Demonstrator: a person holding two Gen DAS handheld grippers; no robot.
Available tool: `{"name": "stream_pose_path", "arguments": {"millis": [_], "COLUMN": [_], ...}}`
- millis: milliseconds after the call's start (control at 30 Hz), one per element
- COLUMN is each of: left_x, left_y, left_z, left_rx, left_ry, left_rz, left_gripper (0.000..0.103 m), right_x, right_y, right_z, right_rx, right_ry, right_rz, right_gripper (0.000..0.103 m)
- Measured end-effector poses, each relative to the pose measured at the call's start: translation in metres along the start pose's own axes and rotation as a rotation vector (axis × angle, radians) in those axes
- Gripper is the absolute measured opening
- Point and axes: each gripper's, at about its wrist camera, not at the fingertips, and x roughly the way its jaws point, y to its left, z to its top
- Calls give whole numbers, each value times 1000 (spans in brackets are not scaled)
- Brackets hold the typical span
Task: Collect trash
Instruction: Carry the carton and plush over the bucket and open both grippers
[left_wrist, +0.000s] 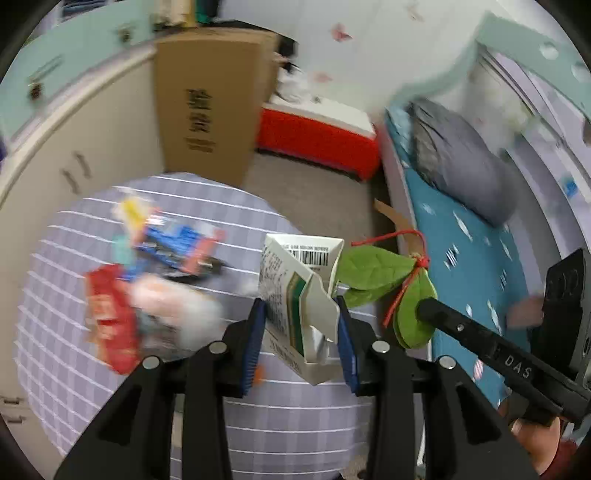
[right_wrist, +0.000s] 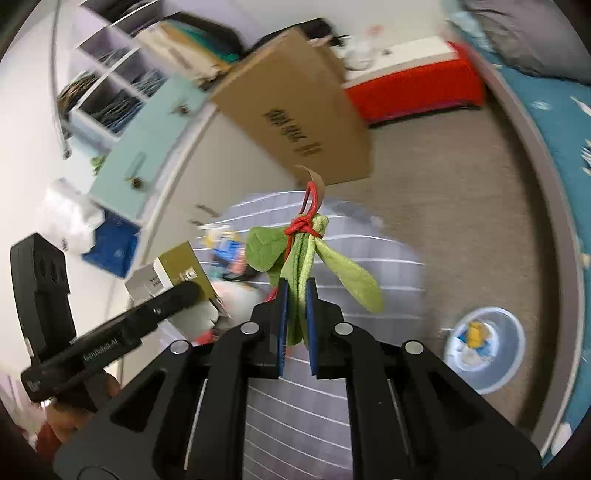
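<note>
The left gripper (left_wrist: 301, 332) is clamped on a small white carton (left_wrist: 295, 295). It is a crushed paper box with green print, a barcode near its top edge and one flap torn open, held tilted between the two blue pads (left_wrist: 255, 343) above the edge of the table (left_wrist: 288, 424).

The right gripper (right_wrist: 295, 317) is clenched on a bunch of green leaves (right_wrist: 306, 258) tied with red string (right_wrist: 301, 228). The knot sits at the top of the bunch, with a loop of string and a brown strip (right_wrist: 319, 184) rising from it. From the right wrist view I count one rounded leaf on the left, one long leaf drooping to the right, and a folded stem part pinched between the pads. The left view shows about three leaves fanned out, just beside the carton.

The round table has a lilac cloth with white grid lines. On it lies a blurred heap of wrappers (left_wrist: 155, 280): red, blue, yellow and white pieces, too smeared to count.

On the floor (right_wrist: 443, 184) to the right stands one clear round tub (right_wrist: 509, 354) holding some yellow, blue and white scraps. One tall cardboard box (left_wrist: 210, 99) stands past the table, beside a red and white chest (left_wrist: 317, 136). A bed (left_wrist: 472, 266) with a teal sheet carries one grey pillow (left_wrist: 461, 158).
</note>
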Motion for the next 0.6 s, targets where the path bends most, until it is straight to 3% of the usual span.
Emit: {"name": "stream_pose_path", "arguments": {"millis": [200, 367, 600], "left_x": [53, 105, 166], "left_y": [-85, -134, -164], "left_z": [-31, -64, -104], "left_rx": [87, 128, 140], "left_ry": [134, 278, 429], "left_rz": [-91, -129, -98], "left_gripper": [36, 36, 36], "right_x": [-30, -29, -16], "right_y": [-96, -166, -231], "right_z": [-41, -81, -115], "right_rx": [127, 260, 385], "right_ry": [69, 168, 253], "right_rz": [-143, -217, -252], "right_gripper": [9, 10, 13]}}
